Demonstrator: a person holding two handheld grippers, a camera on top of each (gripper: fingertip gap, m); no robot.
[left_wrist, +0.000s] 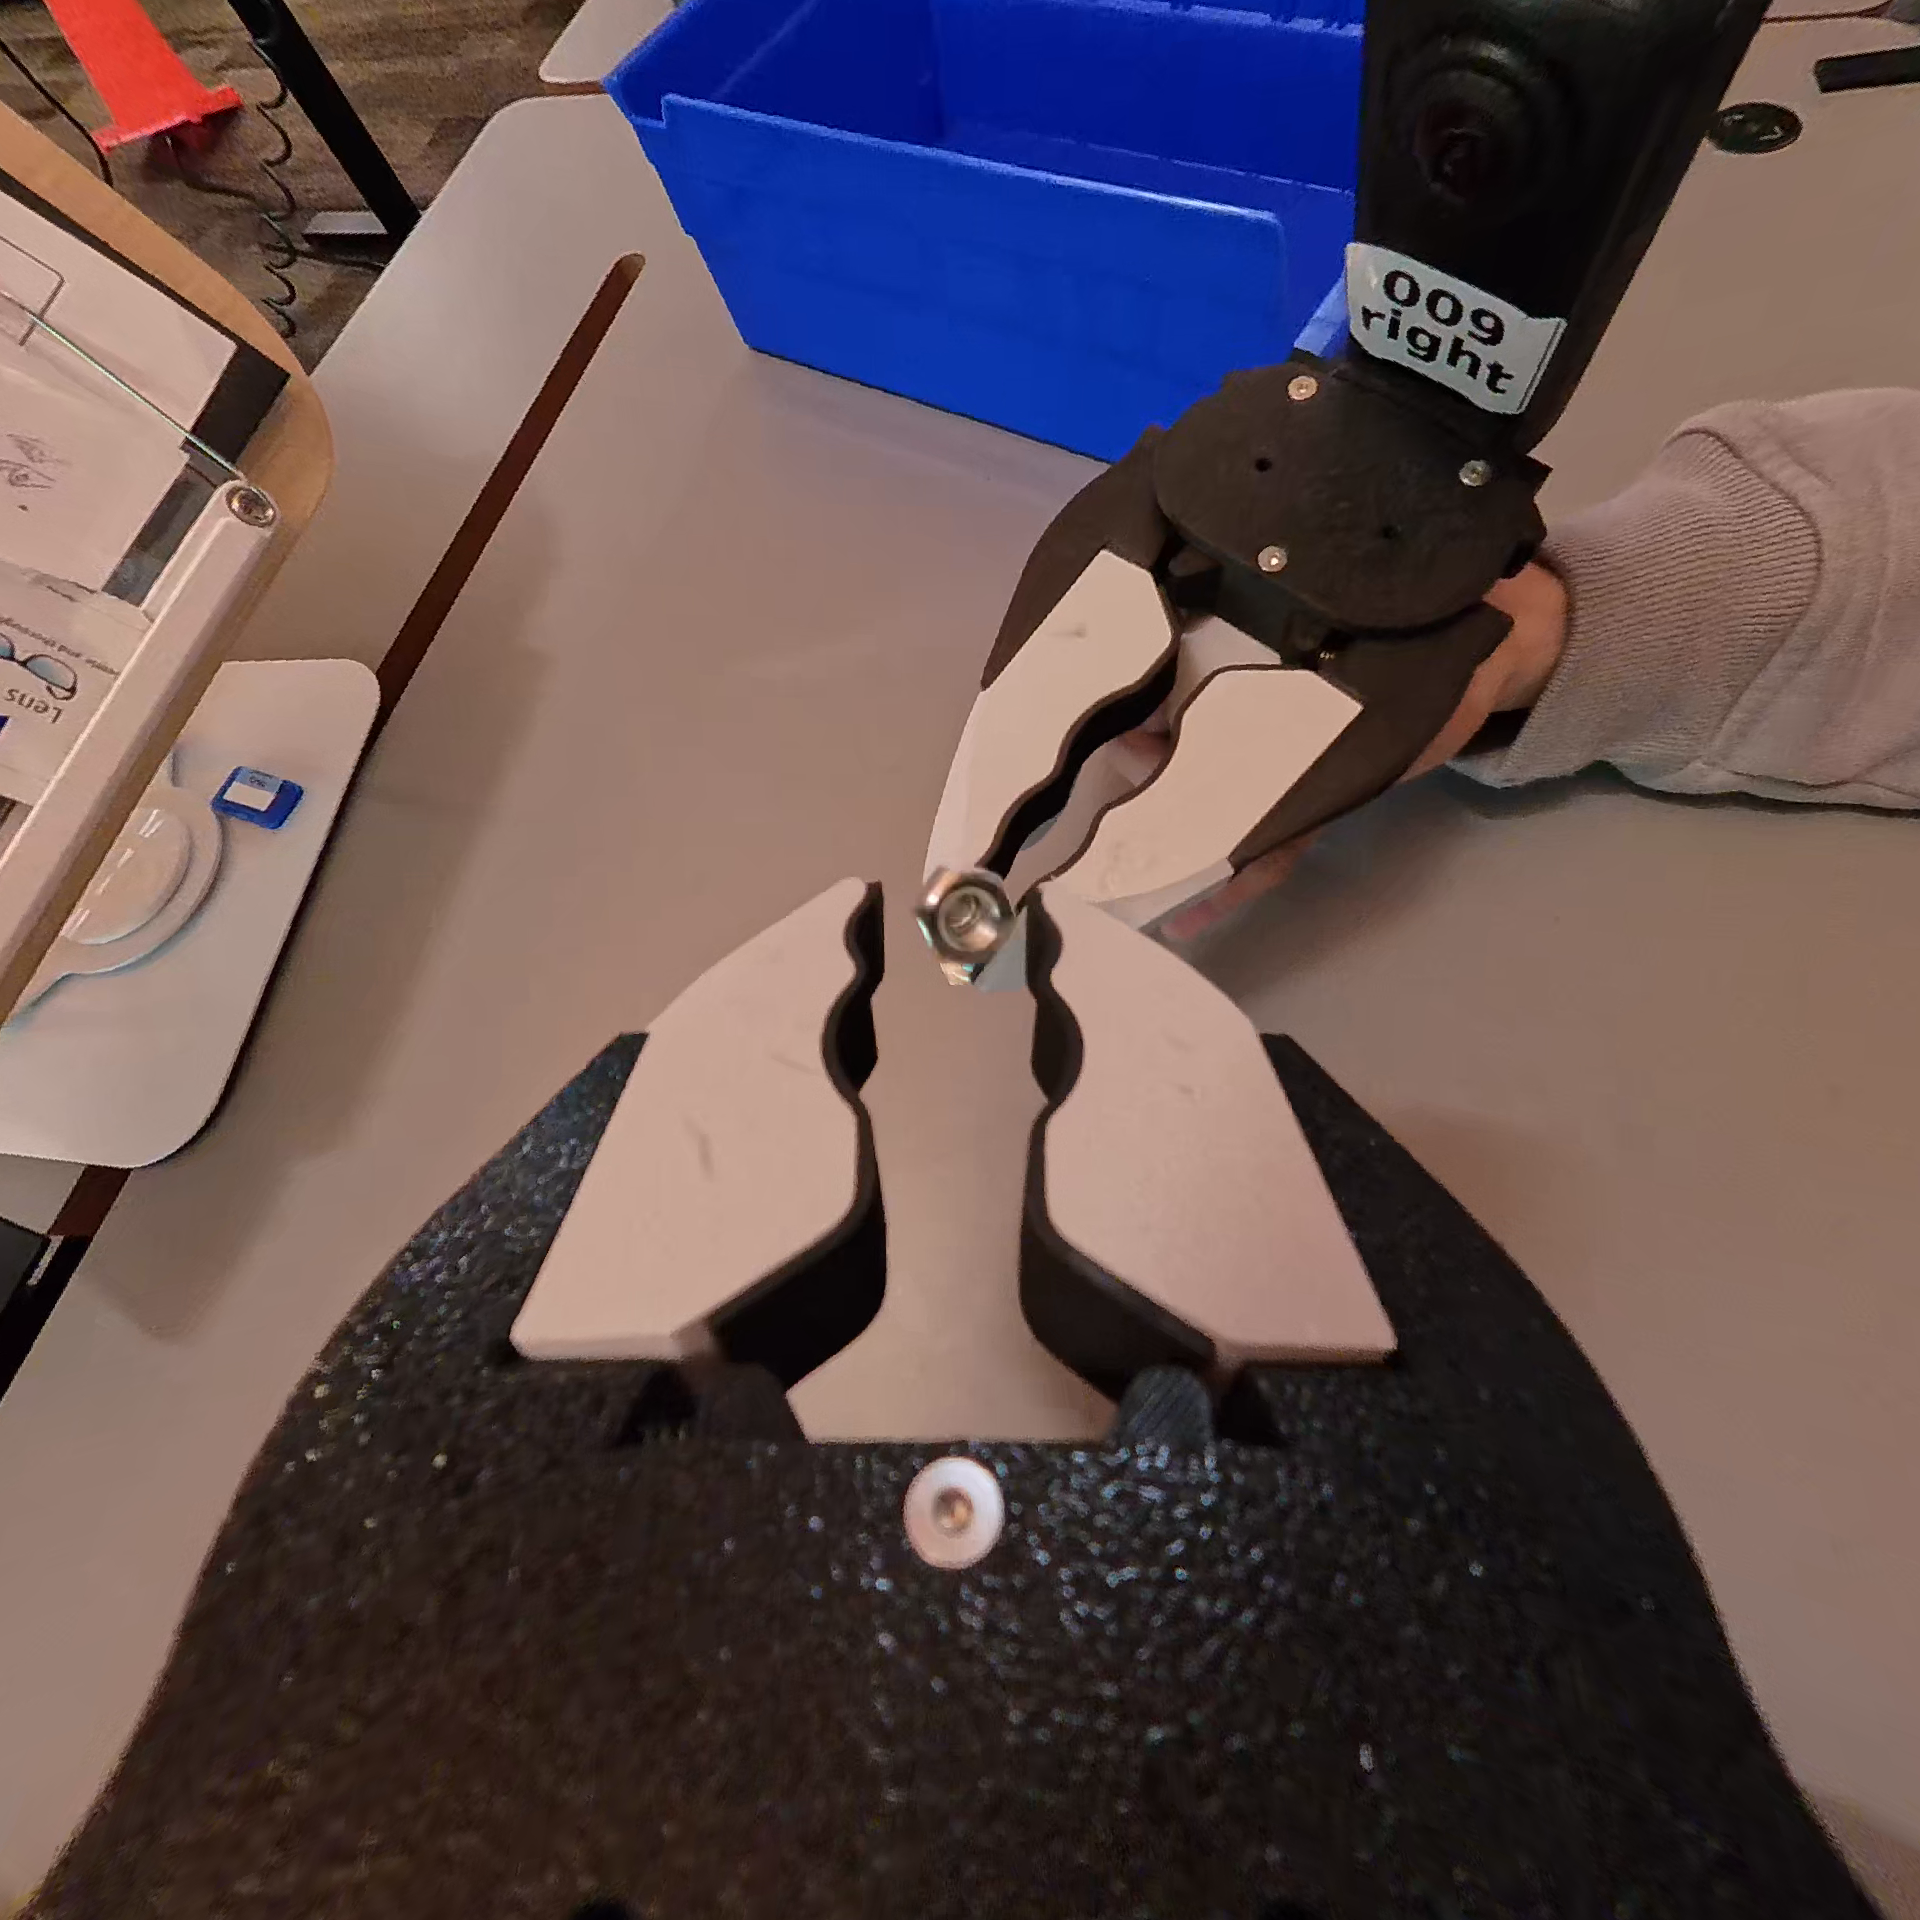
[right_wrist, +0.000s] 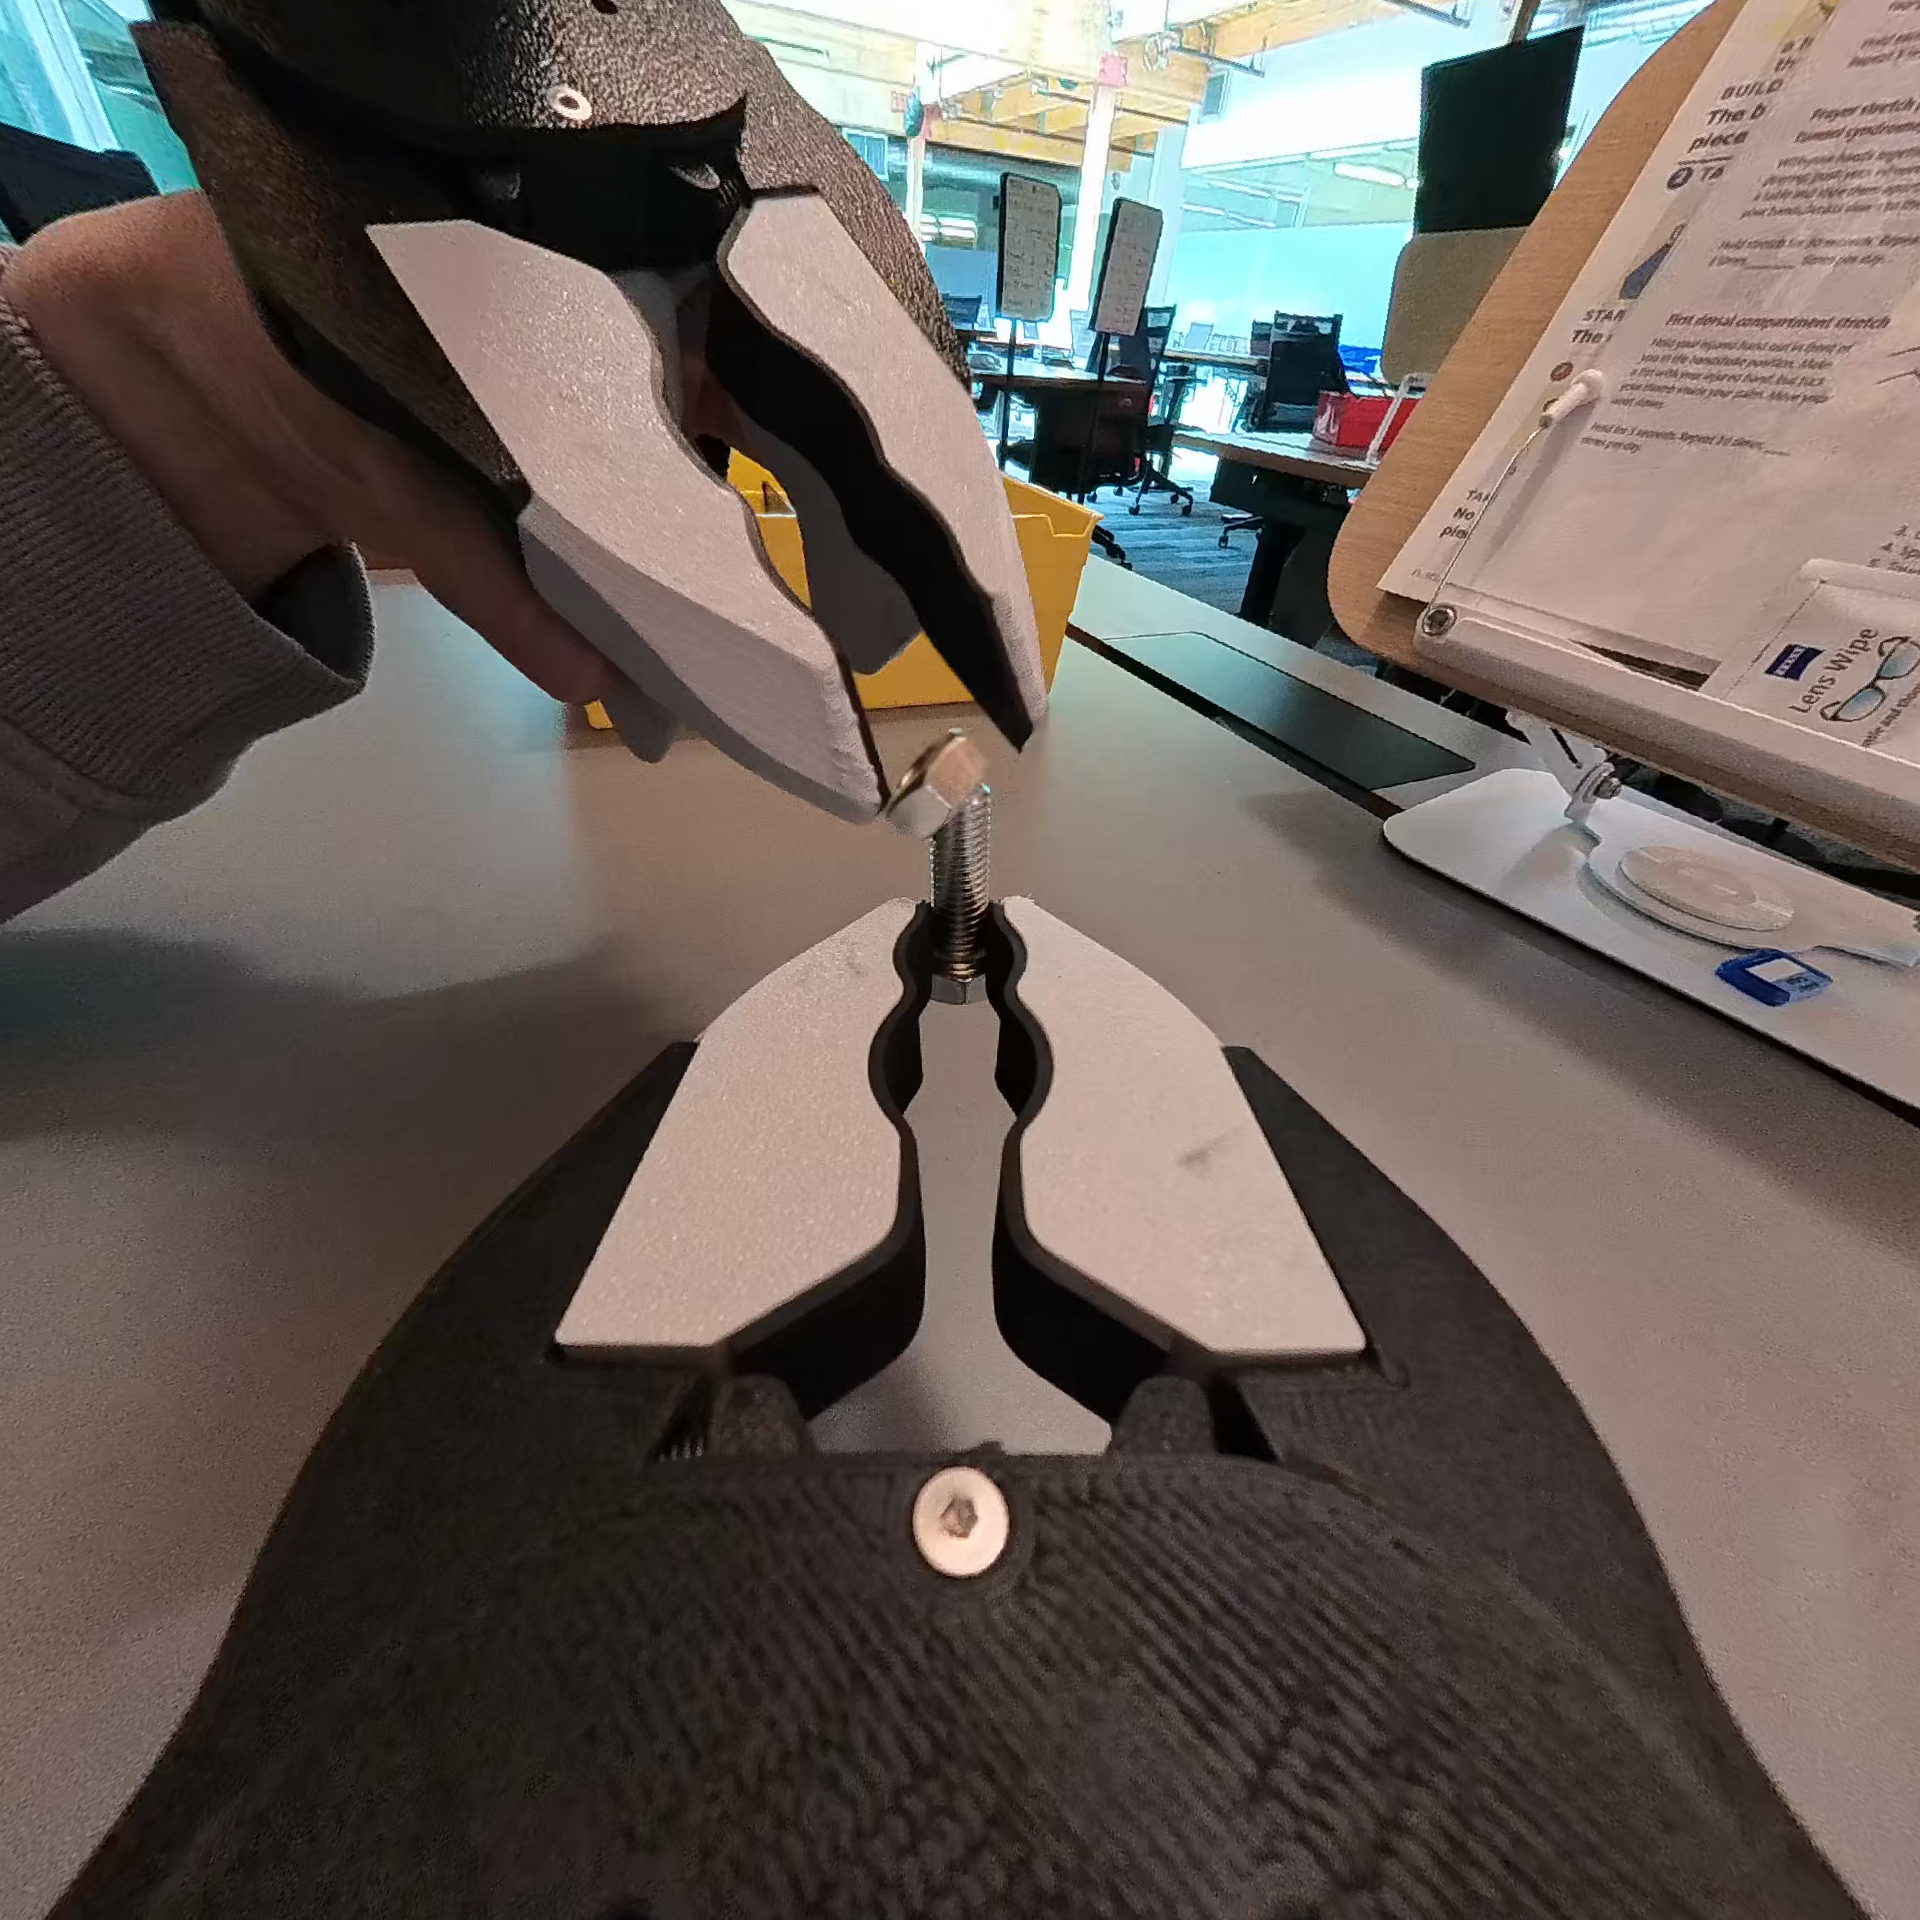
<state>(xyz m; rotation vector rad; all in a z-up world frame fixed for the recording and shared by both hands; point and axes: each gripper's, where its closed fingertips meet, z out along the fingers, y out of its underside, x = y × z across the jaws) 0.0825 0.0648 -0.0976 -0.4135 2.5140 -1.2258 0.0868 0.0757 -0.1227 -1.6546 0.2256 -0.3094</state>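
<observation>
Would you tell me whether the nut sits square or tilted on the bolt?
Tilted: the nut sits cocked atop the upright bolt.

silver hex nut (right_wrist: 932, 787) slightly blurred, its contact with the left gripper's far pad unclear | blue plastic bin (left_wrist: 987, 239) cut by top edge and hidden behind the right gripper's black body | yellow plastic bin (right_wrist: 971, 613) mostly hidden behind the left gripper's fingers | tilted paper sheets (left_wrist: 73, 436) cut by left edge

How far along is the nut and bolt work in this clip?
Done: the right hand-held gripper clamps the bolt, thread end out. In hand: the nut sits tilted on the bolt's tip, between the left hand-held gripper's open fingers. Left: the nut is not yet down the thread, which shows bare below it.
</observation>
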